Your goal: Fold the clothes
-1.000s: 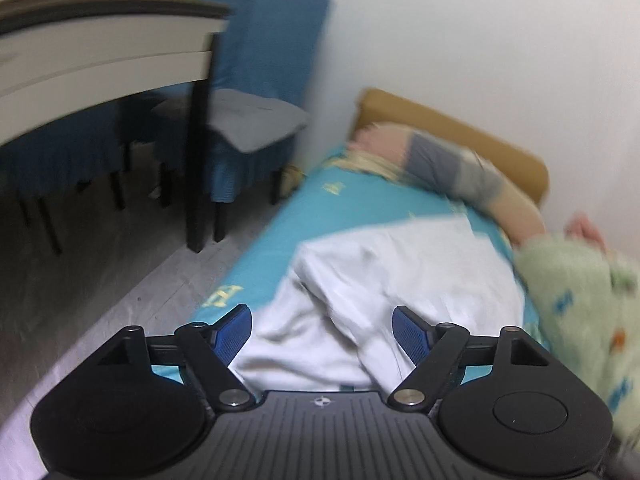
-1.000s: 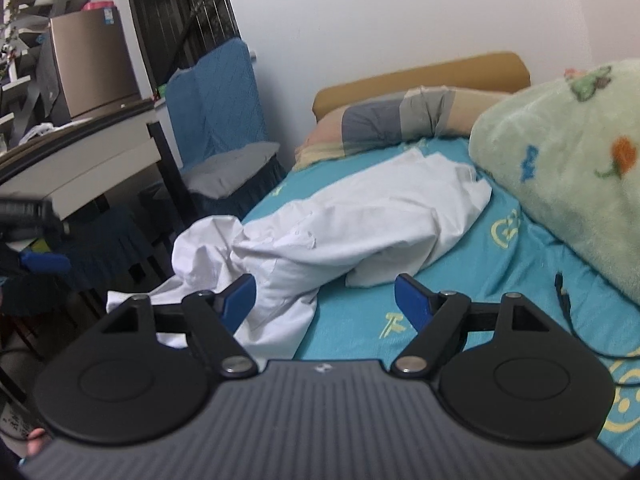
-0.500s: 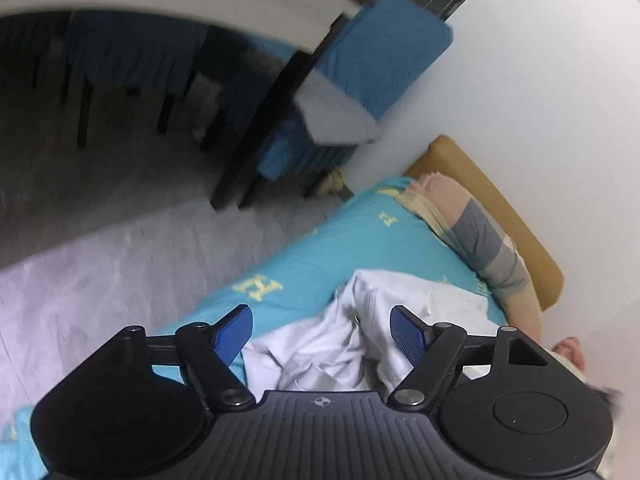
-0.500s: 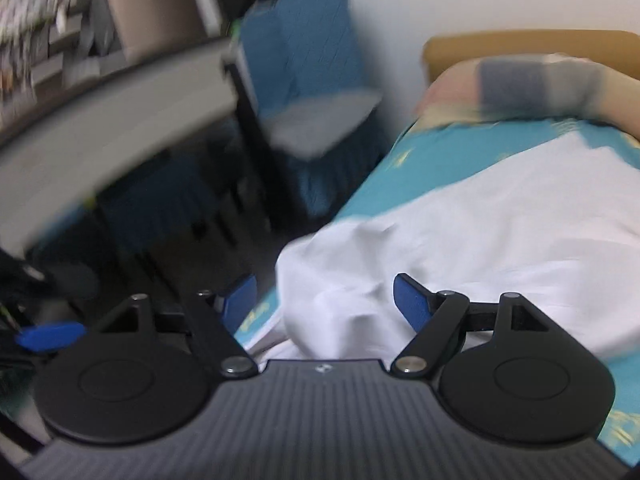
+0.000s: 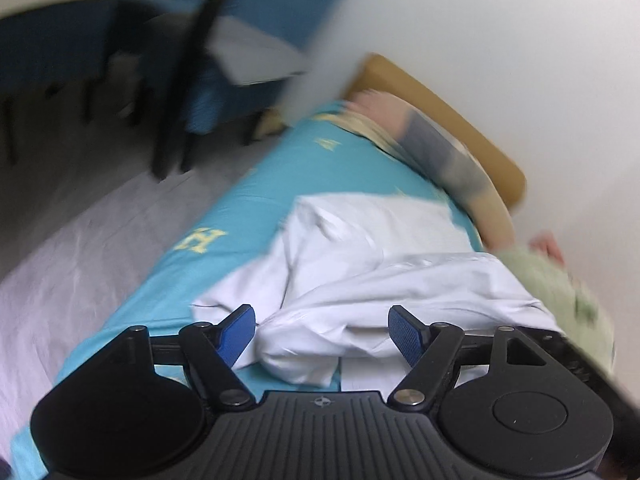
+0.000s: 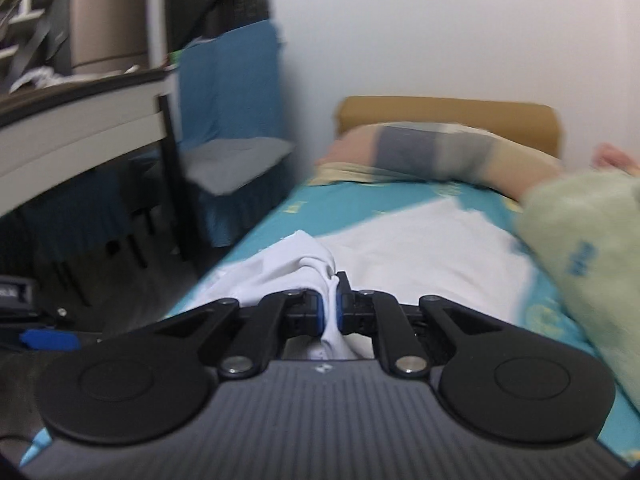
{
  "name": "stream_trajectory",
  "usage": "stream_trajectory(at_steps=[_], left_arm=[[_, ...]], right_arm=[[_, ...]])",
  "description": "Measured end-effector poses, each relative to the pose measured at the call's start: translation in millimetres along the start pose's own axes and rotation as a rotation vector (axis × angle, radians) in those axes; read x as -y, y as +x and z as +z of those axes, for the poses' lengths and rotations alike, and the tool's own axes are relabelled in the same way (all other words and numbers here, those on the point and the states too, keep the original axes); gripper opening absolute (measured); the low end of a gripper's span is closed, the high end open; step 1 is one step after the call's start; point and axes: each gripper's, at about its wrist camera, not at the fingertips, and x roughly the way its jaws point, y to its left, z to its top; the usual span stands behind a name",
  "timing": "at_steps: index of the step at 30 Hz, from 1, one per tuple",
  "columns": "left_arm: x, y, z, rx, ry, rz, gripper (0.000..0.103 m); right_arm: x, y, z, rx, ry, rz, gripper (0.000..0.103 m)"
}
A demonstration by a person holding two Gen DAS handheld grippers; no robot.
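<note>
- The bed (image 6: pixel 256 240) with the turquoise sheet takes up most of the room; the tan headboard (image 6: pixel 448 110) sits against the white wall at about 12 o'clock from where the right claw points.
- A pale green fuzzy blanket (image 6: pixel 580 248) is bunched up over at 3 o'clock, and a striped pillow (image 6: pixel 432 156) lies along the headboard.
- At 10 o'clock off the bed there's a blue-covered chair (image 6: pixel 228 92) with a grey cushion, tucked next to a dark-edged table (image 6: pixel 80 120).
- The white garment (image 5: pixel 372 268) is spread down the middle of the sheet, rumpled at the near end.
- The right gripper (image 6: pixel 330 306) is pinched tight on a bunched fold of that white cloth; fabric pokes out between the blue pads.
- The left gripper (image 5: pixel 322 334) has its jaws wide apart right over the garment's near edge, gripping nothing.
</note>
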Motion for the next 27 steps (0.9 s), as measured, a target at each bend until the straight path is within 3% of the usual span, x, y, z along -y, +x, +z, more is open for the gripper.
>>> stream_trajectory(at_steps=[3,5,7,9,11,15,17,20,23,27], left_arm=[[28,1,-9,-0.007,0.142,0.01,0.076],[44,3,-15,-0.016,0.221,0.025,0.076],[58,8,-22,-0.039,0.29,0.054,0.076],[71,17,-27,-0.077,0.37,0.073,0.076],[80,26,-32,-0.115,0.436,0.081,0.075],[90,53,-49,-0.182,0.583,0.119,0.072],[95,67,-60,-0.213,0.661,0.112,0.065],[109,84,-81,-0.207,0.802,0.101,0.06],[114,105,-94,-0.195,0.871,0.146,0.047],[102,118,-106,-0.198,0.955,0.242,0.042]], right_arm=[[38,-17,-23,-0.099,0.06,-0.055,0.012],[60,-26,-47,-0.163,0.121,-0.04,0.015],[72,-30,-70,-0.207,0.157,-0.024,0.027],[75,-34,-83,-0.252,0.186,-0.032,0.05],[74,-38,-84,-0.256,0.196,0.001,0.065],[60,-46,-69,-0.154,0.141,0.053,0.067],[54,-49,-63,-0.098,0.103,0.071,0.068],[48,-47,-60,-0.054,0.04,0.095,0.068],[45,-35,-58,-0.046,-0.004,0.107,0.068],[56,-13,-56,-0.066,0.054,0.109,0.068]])
